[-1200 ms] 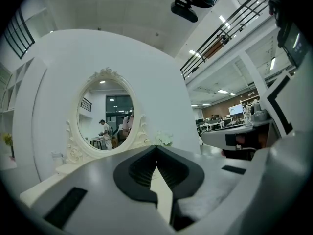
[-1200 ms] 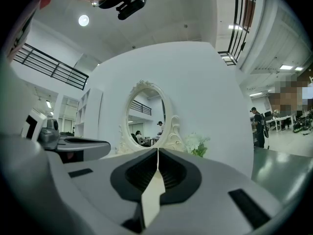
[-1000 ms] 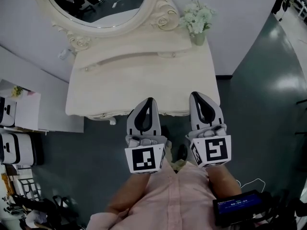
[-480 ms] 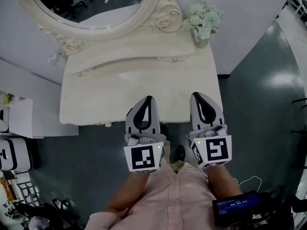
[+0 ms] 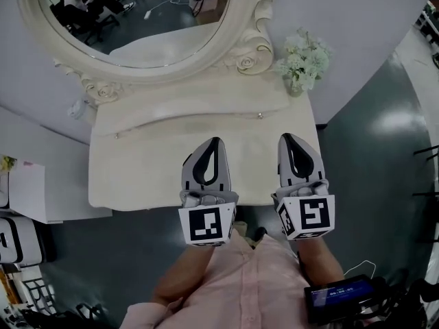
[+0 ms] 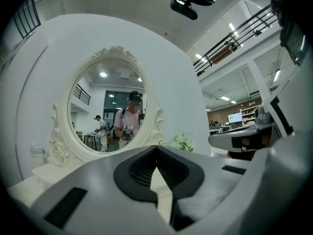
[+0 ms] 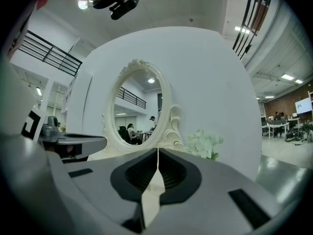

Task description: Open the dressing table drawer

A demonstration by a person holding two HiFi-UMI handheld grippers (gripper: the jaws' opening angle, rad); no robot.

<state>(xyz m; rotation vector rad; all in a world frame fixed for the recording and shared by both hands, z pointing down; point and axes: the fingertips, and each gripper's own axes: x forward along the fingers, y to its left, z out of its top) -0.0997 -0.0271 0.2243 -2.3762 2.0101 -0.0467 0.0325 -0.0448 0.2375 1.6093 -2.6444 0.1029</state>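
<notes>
Cream-white dressing table fills the middle of the head view, standing against a curved white wall, with dark glossy floor open to its right and along its near side, and a white cabinet close by its left edge. One oval mirror in a carved frame rises at the far side of the counter, and one bunch of pale flowers stands at the far right corner. The rest of the counter top is bare, its near edge running straight across just under the two grippers. The left gripper and the right gripper sit side by side, apart from each other, both pointing level toward the mirror, tips over the near part of the counter. Each carries one cube with square markers, two in all, at and. In the gripper views both pairs of jaws are pressed together with only a thin slit between them and nothing held. Below the mirror a low curved tier carries two small knobs, one to the left and one to the right; this drawer front lies beyond the jaws, well apart from both tips. Any front below the counter's near edge is hidden from above, so which front is meant cannot be told. Nearest of all is the person's pink shirt, and at near right one dark device with a lit screen.
</notes>
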